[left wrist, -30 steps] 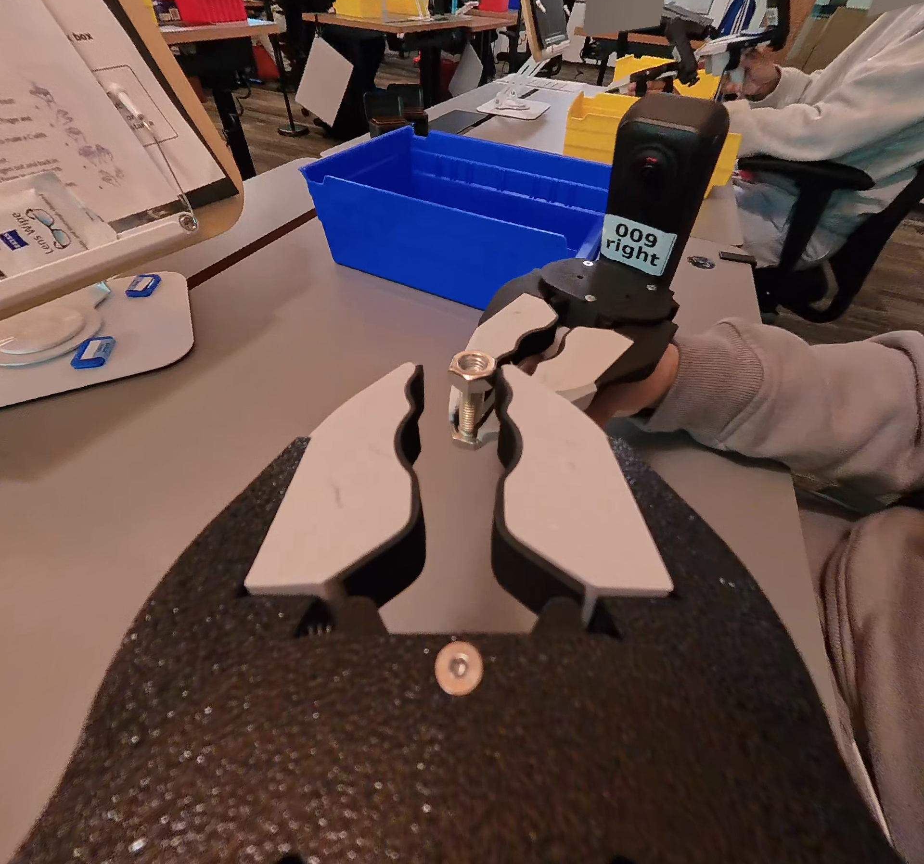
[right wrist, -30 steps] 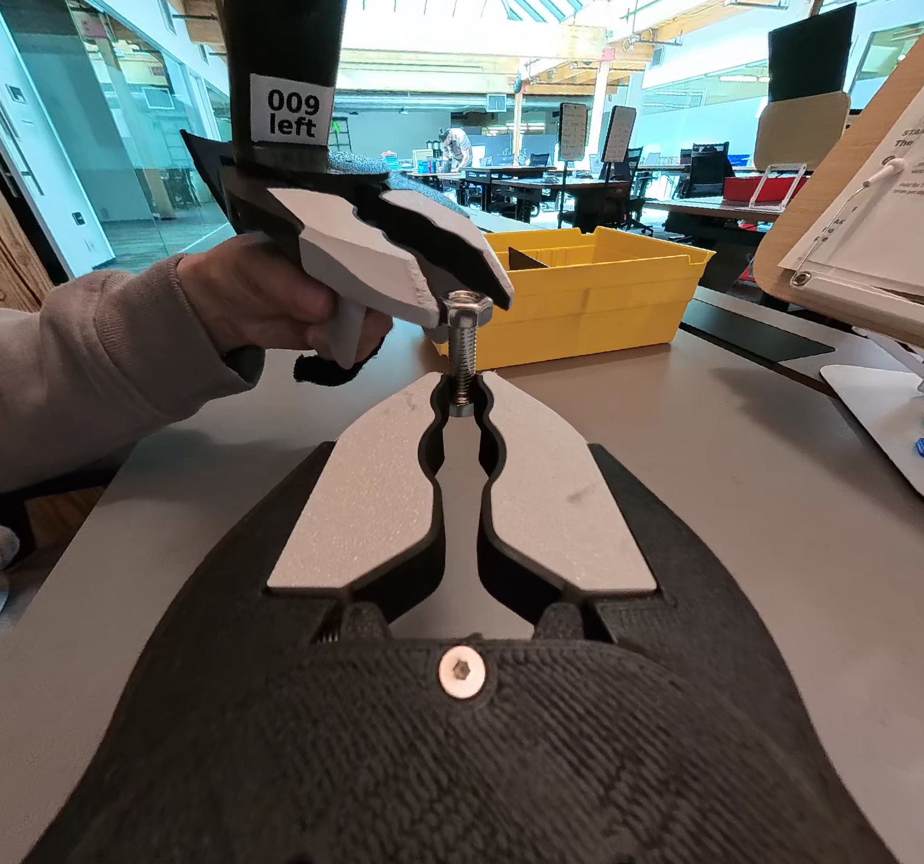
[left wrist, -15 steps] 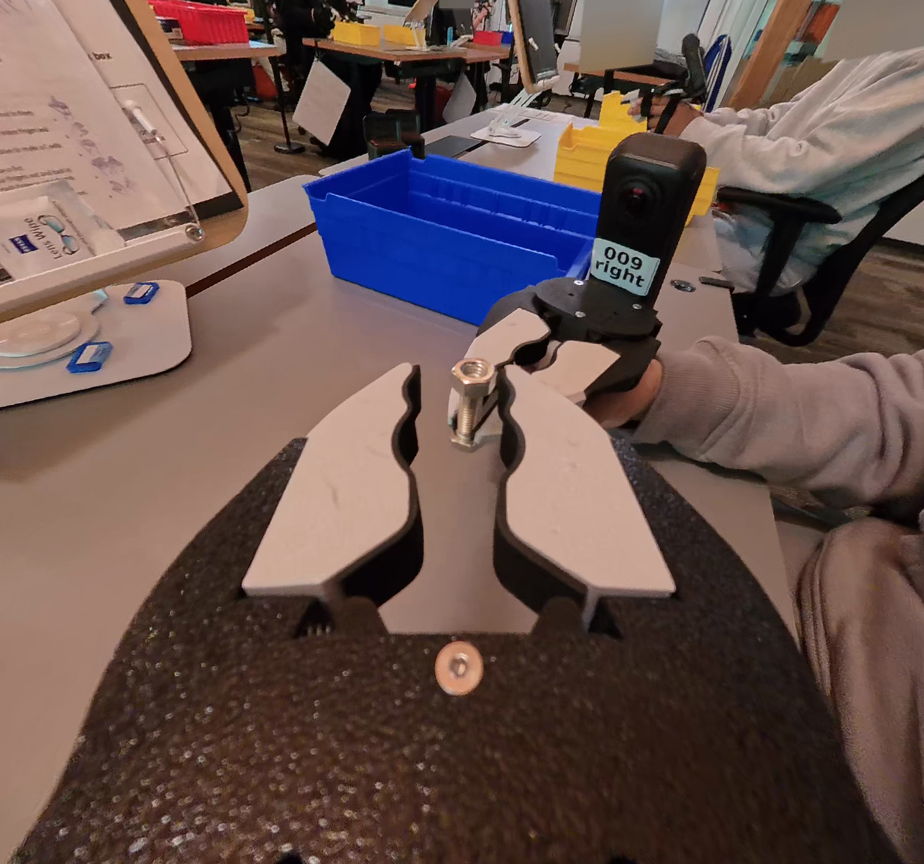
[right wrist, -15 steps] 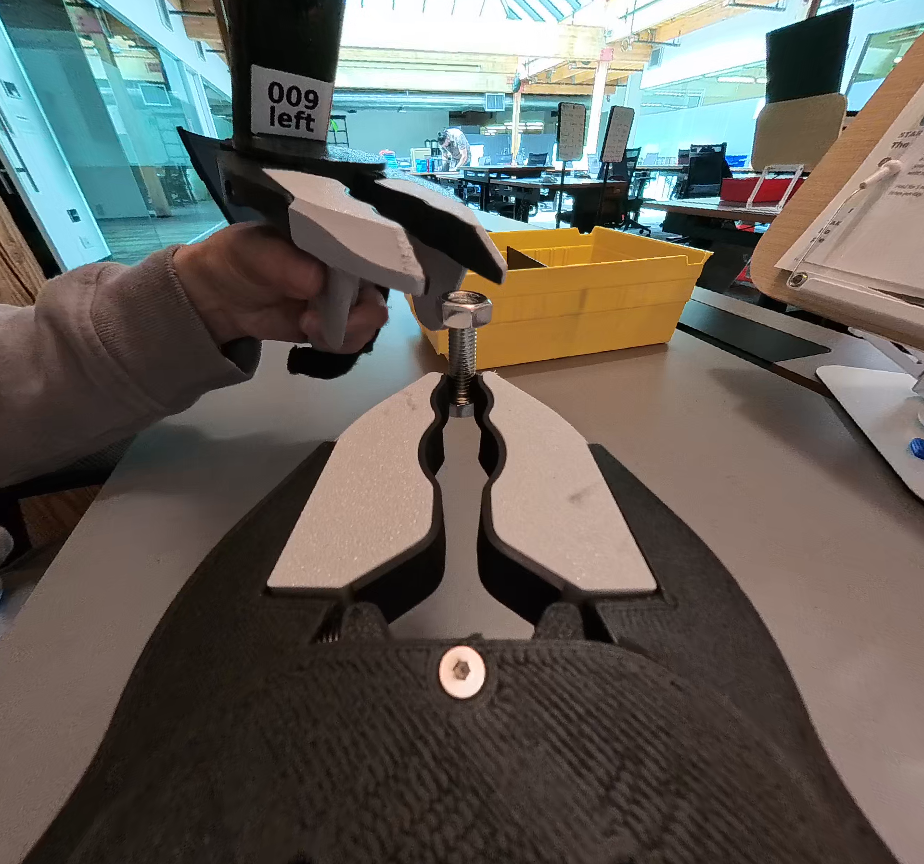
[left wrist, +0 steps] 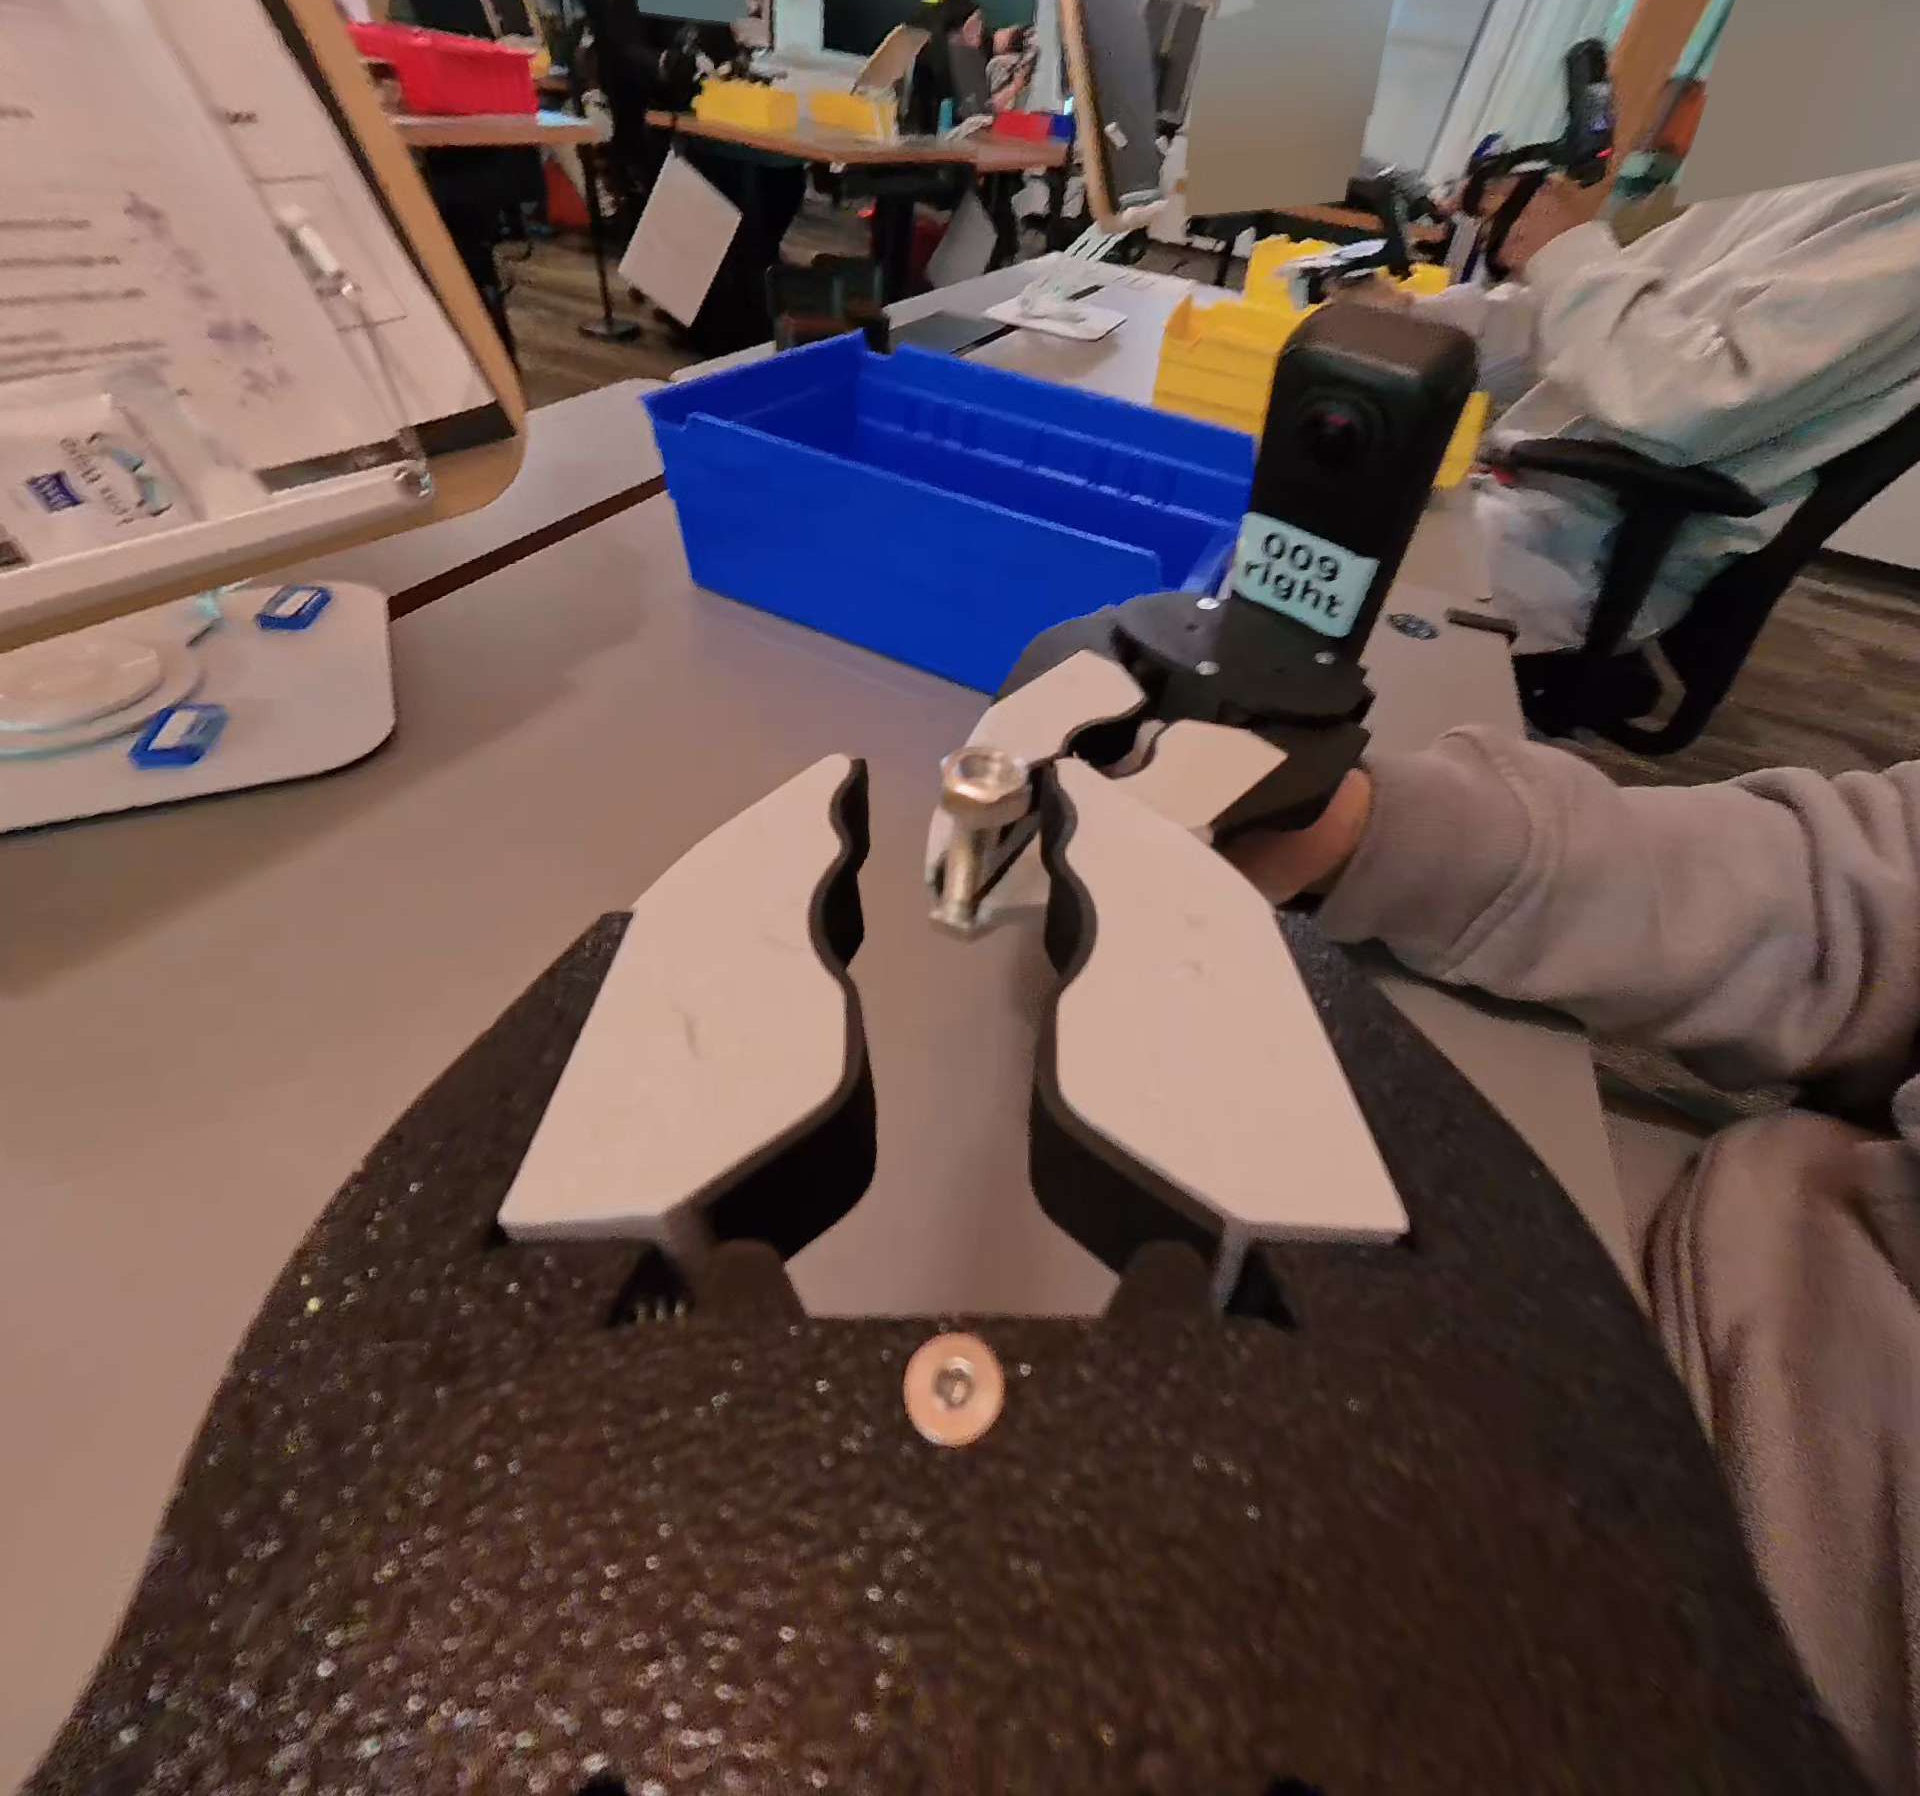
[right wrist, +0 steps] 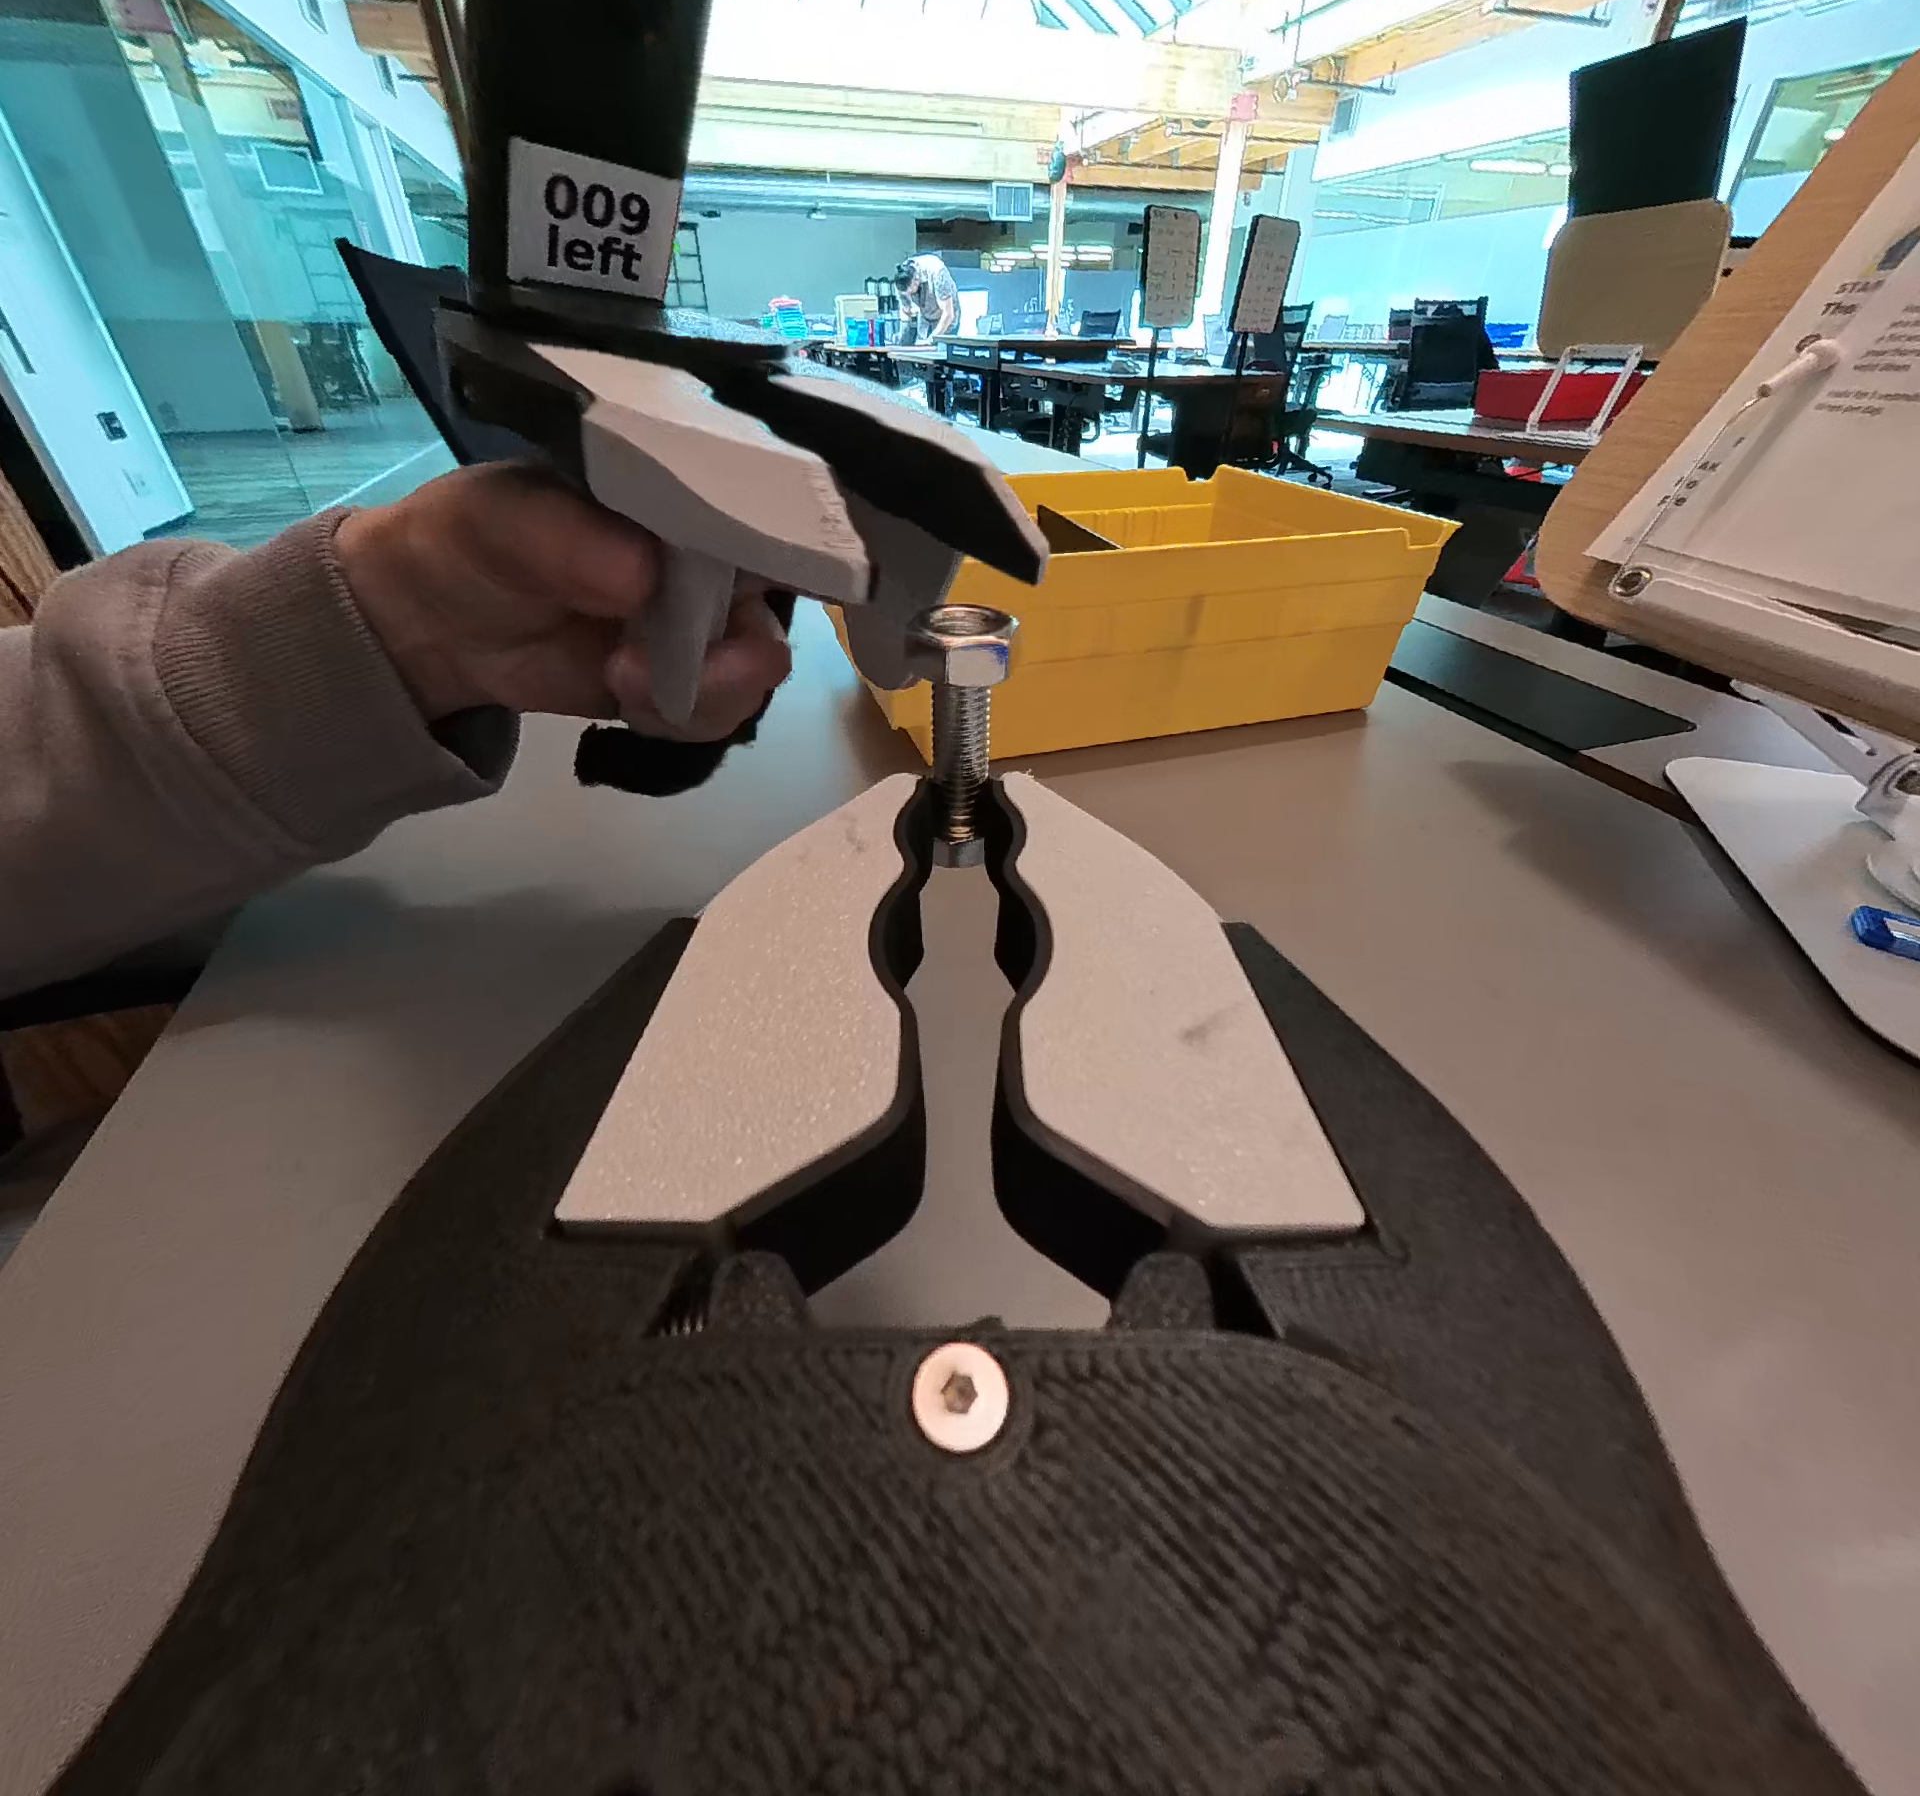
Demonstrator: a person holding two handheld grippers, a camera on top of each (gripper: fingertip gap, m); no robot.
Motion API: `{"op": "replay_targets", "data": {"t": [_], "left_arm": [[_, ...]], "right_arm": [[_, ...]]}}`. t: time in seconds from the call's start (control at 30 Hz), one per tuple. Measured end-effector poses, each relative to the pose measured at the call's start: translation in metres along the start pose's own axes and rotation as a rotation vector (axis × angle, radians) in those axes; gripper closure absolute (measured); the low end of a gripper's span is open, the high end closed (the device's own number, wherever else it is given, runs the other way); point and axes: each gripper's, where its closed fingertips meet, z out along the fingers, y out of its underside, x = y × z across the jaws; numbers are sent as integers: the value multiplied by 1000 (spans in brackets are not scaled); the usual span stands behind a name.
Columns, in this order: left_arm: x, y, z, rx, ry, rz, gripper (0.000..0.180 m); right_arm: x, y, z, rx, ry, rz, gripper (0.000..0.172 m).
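An open-plan workshop stretched behind a grey table (right wrist: 1455,915), with rows of desks under skylights and a person seated at about 2 o'clock in the left wrist view. On the table sat a blue bin (left wrist: 935,541) at 12 o'clock of the left gripper and a yellow bin (right wrist: 1195,624) at 1 o'clock of the right gripper, with a document stand (left wrist: 208,292) at 10 o'clock in the left wrist view.

The right gripper (right wrist: 961,811) was closed narrowly on the lower end of an upright silver bolt (right wrist: 958,759), its fingertips pressing the threaded shank just above the head. A hex nut (right wrist: 961,650) sat at the top of the bolt.

The left gripper (left wrist: 951,816) stood moderately open and held nothing; in its own view the nut (left wrist: 982,780) and bolt (left wrist: 966,863) lay between its fingers but nearer the right one, with clear space on the left. Seen from the right wrist view, the left gripper (right wrist: 914,603) hovered at 12 o'clock, its lower finger tip just beside the nut.

Compared with a second earlier, the left gripper had lifted up off the nut, which it had then covered, and its fingers had spread slightly wider. The right gripper's hold on the bolt was unchanged.
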Motion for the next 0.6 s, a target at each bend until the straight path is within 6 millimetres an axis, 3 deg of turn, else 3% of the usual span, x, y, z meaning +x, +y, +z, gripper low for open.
{"op": "replay_targets", "data": {"t": [0.17, 0.37, 0.6], "left_arm": [[-3, 5, 9, -5, -27, 20, 152], [-21, 6, -6, 13, -95, -15, 154], [-1, 7, 10, 11, -19, 3, 147]], "right_arm": [[1, -2, -2, 17, -1, 22, 163], [5, -4, -4, 25, 10, 28, 163], [1, -2, -1, 12, -2, 23, 163]]}}
